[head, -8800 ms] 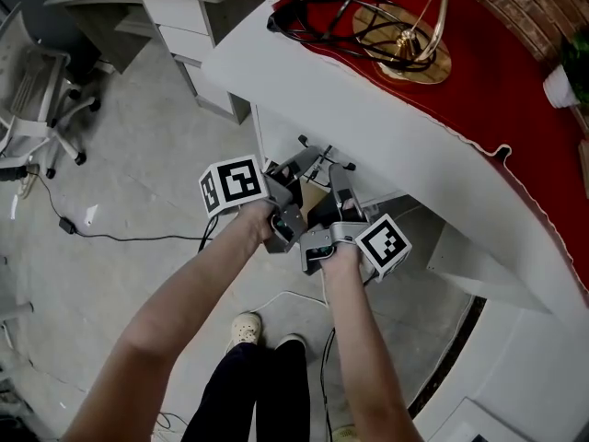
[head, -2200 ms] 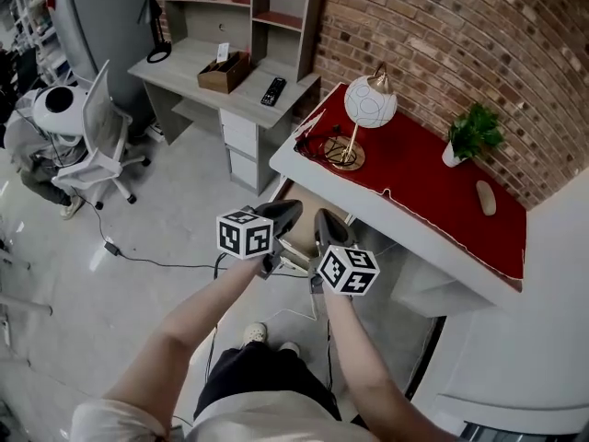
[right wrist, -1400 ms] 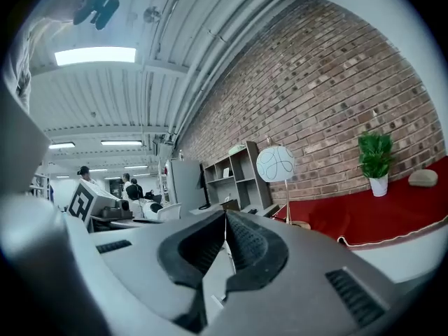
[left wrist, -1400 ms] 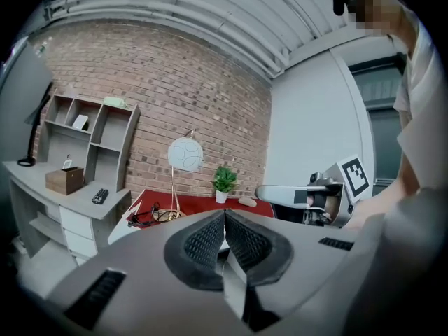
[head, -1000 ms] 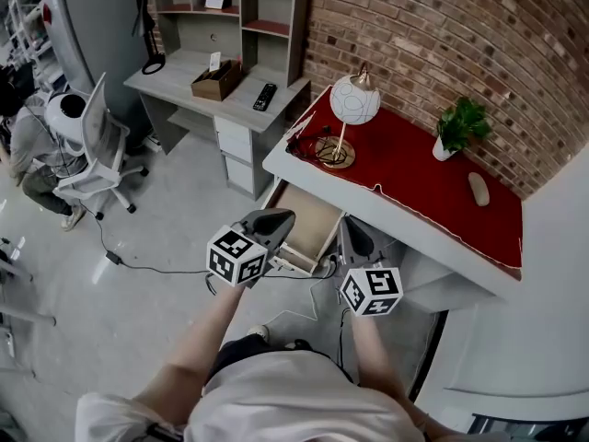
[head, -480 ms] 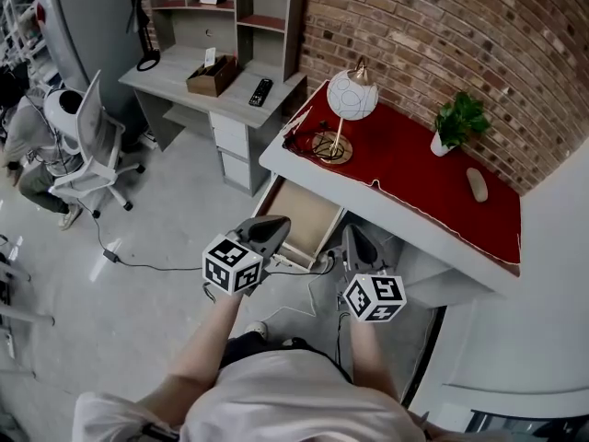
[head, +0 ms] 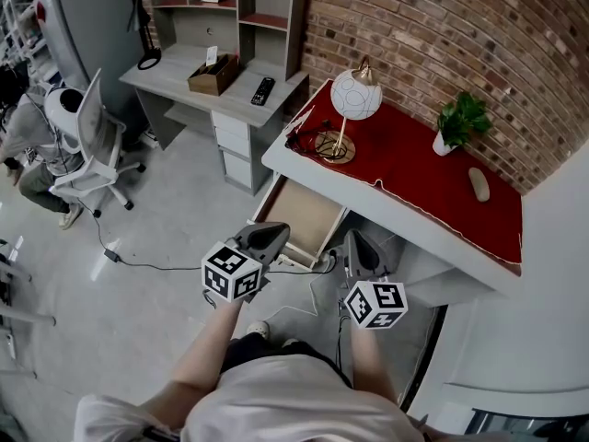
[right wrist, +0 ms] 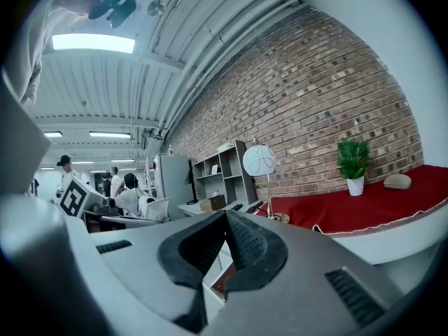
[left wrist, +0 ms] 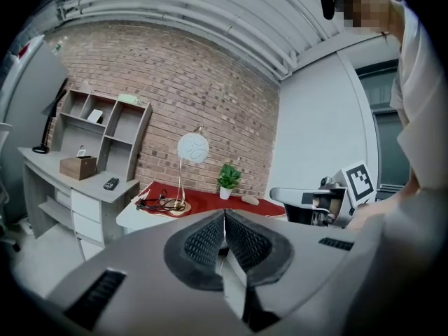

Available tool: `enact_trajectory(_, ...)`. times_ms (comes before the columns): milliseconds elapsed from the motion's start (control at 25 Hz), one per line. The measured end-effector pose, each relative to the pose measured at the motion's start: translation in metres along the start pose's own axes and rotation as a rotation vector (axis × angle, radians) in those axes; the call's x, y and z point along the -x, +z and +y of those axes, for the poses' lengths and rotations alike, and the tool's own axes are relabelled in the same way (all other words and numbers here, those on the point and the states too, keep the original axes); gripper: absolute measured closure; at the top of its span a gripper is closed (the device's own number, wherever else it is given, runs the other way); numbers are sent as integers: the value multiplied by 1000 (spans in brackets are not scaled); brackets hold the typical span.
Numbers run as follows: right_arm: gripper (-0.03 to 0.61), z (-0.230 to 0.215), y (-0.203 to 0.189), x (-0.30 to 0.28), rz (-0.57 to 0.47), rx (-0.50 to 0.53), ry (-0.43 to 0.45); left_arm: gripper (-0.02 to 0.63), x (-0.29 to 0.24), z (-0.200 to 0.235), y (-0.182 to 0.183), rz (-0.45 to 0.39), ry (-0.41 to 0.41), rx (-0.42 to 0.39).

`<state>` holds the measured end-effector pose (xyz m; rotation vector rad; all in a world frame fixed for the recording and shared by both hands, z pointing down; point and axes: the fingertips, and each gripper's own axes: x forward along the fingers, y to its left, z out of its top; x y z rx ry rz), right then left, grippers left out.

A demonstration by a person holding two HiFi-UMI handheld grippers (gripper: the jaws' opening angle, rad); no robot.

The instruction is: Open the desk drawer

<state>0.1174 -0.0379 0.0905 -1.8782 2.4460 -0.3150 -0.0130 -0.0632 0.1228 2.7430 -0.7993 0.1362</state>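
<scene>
Drawer now stands pulled out under desk's left front corner; person has stepped back since; left gripper & right gripper both shut tight, empty, well clear; task looks done.

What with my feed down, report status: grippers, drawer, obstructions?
Left gripper shut, empty. Right gripper shut, empty. Drawer open, grippers off it. No obstruction seen.
</scene>
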Motion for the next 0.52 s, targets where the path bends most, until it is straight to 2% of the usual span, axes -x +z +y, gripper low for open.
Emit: enact_trajectory(520,561,9,-12,1,15,-24,-13,601,7,-2,-12,-3,-8,41)
